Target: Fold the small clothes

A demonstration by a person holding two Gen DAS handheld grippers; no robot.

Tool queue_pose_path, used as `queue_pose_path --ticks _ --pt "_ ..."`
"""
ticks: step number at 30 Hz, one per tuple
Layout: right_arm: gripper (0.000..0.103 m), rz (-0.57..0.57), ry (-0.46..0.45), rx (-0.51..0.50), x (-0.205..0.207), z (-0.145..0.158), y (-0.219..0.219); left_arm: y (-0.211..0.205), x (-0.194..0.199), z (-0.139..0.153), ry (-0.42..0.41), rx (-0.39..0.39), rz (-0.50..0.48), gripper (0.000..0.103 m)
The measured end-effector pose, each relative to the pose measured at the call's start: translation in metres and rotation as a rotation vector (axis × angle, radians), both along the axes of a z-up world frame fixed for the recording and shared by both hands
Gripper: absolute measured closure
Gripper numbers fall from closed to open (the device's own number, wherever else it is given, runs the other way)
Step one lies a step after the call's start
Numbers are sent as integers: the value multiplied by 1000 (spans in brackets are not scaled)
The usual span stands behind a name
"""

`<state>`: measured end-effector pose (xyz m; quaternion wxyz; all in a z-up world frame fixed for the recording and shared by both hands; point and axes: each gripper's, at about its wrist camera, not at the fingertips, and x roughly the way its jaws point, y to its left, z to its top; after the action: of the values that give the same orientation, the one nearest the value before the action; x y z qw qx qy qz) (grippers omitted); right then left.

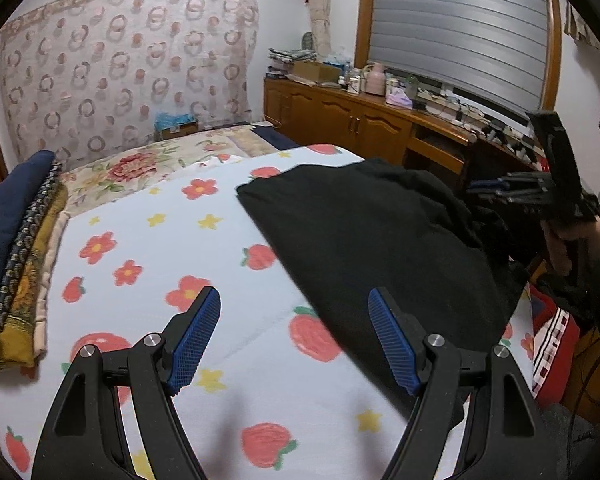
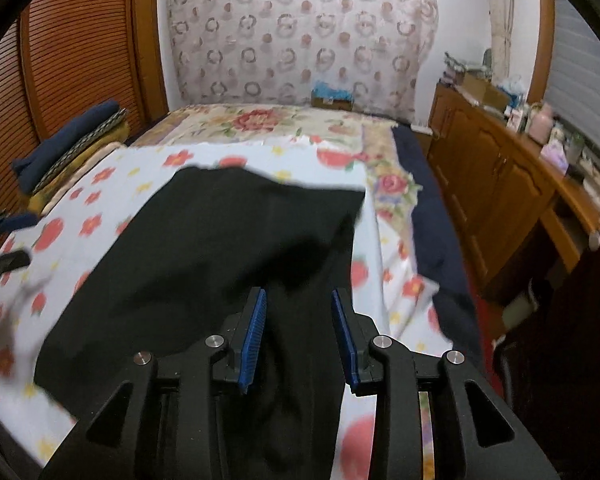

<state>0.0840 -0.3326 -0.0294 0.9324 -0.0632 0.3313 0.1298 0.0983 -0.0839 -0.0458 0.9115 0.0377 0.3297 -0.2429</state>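
Tool states: the left tool (image 1: 294, 334) hangs open and empty over the strawberry-print sheet (image 1: 148, 240), the right tool (image 2: 299, 332) open over the black garment (image 2: 204, 256), which lies rumpled on the bed, apparently partly folded, with more folds left.

A bed (image 2: 424, 200) fills the middle of the room. Across its near part lies a white sheet (image 1: 148, 240) printed with red flowers, strawberries and yellow stars. On the sheet lies a black garment (image 1: 380, 240) (rumpled at its right side), spread toward the bed's right edge. Beyond the sheet, a cream floral cover (image 1: 140, 164) shows. A stack of folded cloth (image 1: 12, 248), navy on top and yellow below, sits along the left edge.
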Motion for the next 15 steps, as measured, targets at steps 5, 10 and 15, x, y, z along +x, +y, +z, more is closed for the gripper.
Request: queue_pose_path --ticks 5,10,15 --pt "73 3 59 1 -2 -3 -10 -14 0 -5 14 6 -22 26" --pt "99 32 73 30 -8 15 -22 -19 -2 -4 14 18 -30 26" --pt "99 6 100 12 -30 31 -35 -19 -2 -2 12 8 -27 26"
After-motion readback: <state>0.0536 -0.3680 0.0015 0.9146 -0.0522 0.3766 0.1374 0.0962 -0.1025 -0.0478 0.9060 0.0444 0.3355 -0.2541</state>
